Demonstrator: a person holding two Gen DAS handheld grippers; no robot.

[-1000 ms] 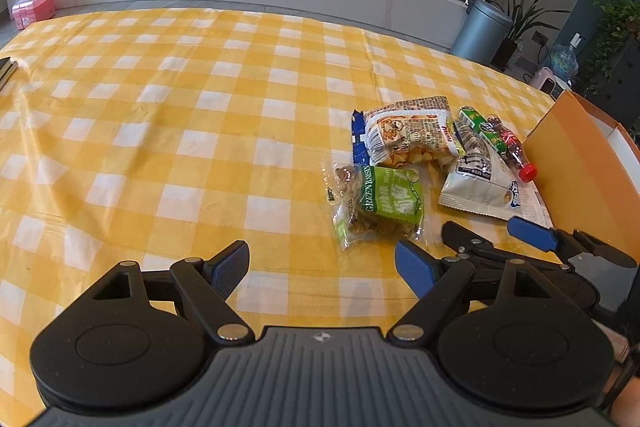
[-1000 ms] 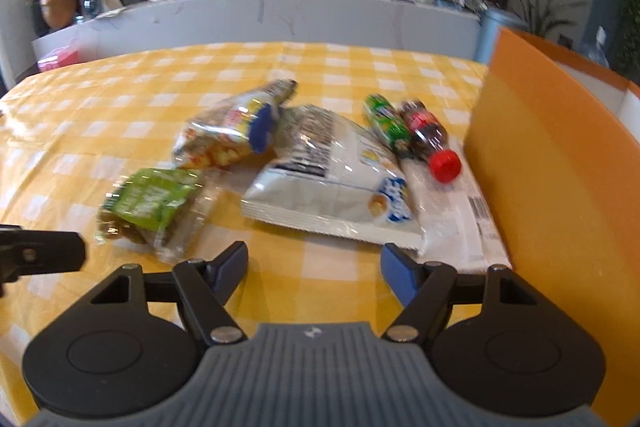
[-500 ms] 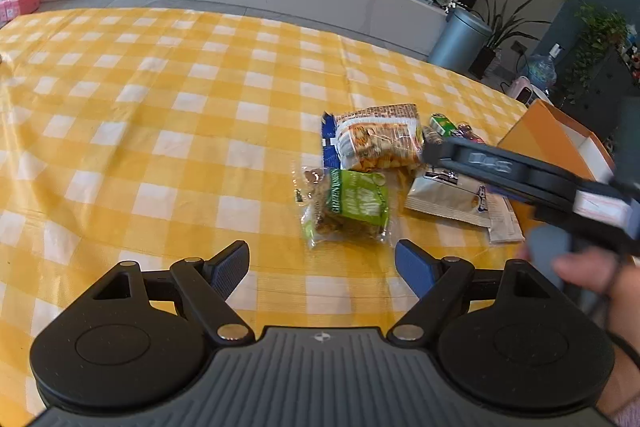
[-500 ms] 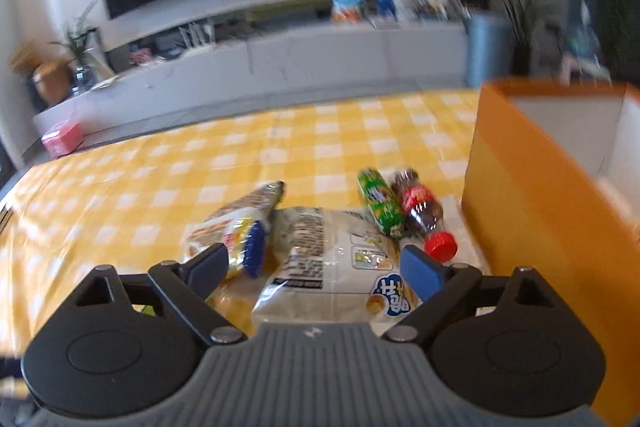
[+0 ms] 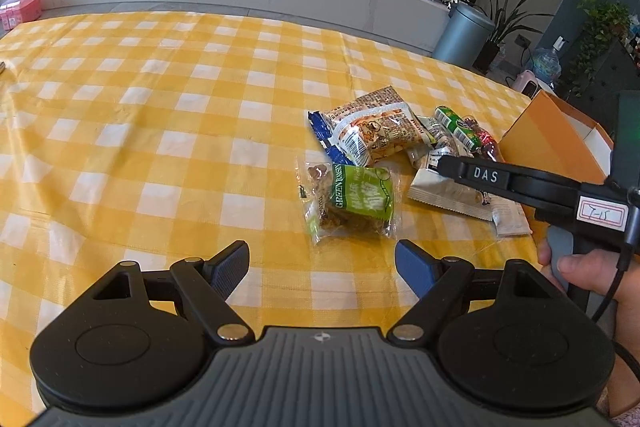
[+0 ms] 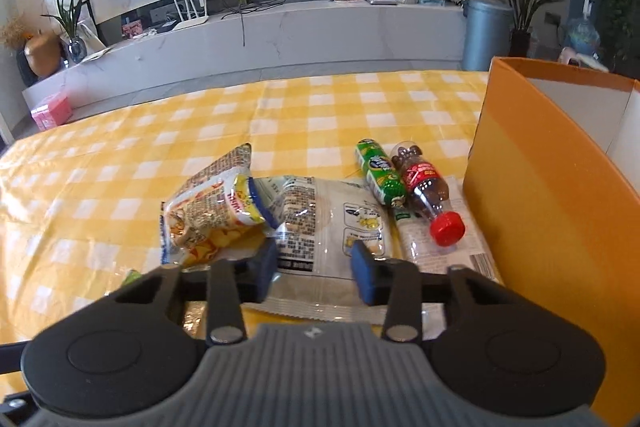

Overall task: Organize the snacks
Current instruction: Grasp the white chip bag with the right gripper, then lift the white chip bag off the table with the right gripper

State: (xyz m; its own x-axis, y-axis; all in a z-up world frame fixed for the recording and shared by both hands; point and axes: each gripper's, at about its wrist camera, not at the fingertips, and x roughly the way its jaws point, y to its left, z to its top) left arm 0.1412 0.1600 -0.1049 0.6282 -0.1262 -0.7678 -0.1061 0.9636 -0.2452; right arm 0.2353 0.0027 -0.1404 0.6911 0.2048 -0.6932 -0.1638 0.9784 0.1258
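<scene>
The right gripper [image 6: 314, 263], its jaws just narrowed, straddles the near end of a white crinkled snack bag [image 6: 320, 227], pads not visibly pressing it. The left gripper [image 5: 322, 263] hovers spread, empty, short of one clear packet labelled "GREEN RAISIN" [image 5: 352, 197]. Two small bottles, green-labelled [image 6: 380, 173] and red-capped [image 6: 426, 191], lie beside one orange cardboard box [image 6: 532, 195]; the right tool reads "DAS"

From the left wrist we look down slantwise over the tabletop [image 5: 168, 115], snack pile [image 5: 372, 147] ahead-right. The right wrist sits nearer, low over that same pile [image 6: 320, 223], orange box [image 6: 540, 187] close alongside. Both face the far counter [image 6: 280, 31].
</scene>
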